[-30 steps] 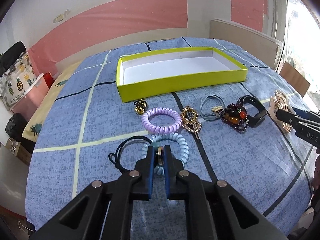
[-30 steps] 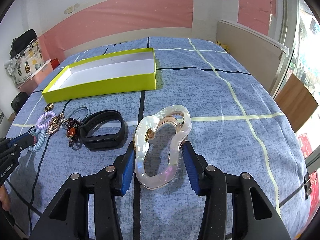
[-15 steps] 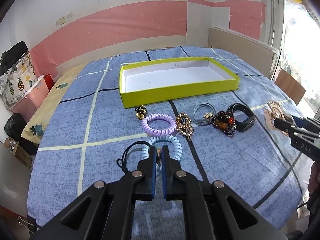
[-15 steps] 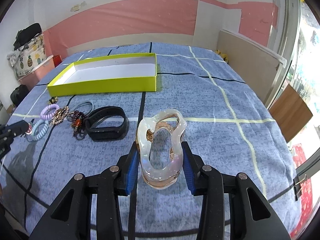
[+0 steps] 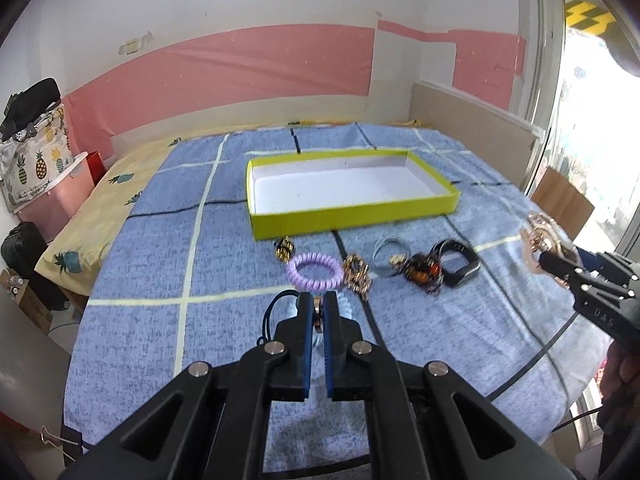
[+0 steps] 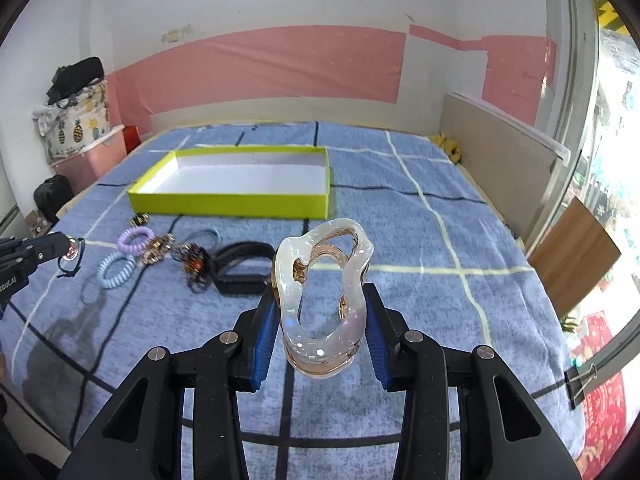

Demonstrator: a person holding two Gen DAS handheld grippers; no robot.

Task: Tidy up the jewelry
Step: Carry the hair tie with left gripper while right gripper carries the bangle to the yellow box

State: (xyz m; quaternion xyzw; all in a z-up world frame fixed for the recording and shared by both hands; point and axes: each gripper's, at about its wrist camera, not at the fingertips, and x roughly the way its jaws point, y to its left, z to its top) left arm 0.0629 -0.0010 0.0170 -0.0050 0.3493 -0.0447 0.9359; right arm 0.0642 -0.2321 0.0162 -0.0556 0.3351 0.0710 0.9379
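My left gripper (image 5: 317, 304) is shut on a small round charm with a black cord loop (image 5: 267, 316) hanging from it. It shows lifted at the left of the right wrist view, as the left gripper (image 6: 66, 247) with the cord (image 6: 71, 266). My right gripper (image 6: 322, 300) is shut on a pearly translucent wavy hair claw (image 6: 320, 280), held upright above the bed; the claw (image 5: 544, 236) also shows at the right in the left wrist view. The yellow-green box (image 5: 352, 220) lies empty beyond the jewelry row.
On the blue checked bedspread lie a purple spiral tie (image 5: 314, 272), a light blue spiral tie (image 6: 116, 274), a gold clip (image 5: 356, 276), grey hair ties (image 5: 390, 252), a beaded bracelet (image 5: 424, 274) and a black band (image 5: 460, 266). A pink bin (image 5: 48, 196) stands left, a wooden board (image 6: 500, 160) right.
Both grippers have risen from the bed with their items. The black cord has lifted off the bedspread, and the hair claw has come up from lying flat to standing upright between the right fingers.
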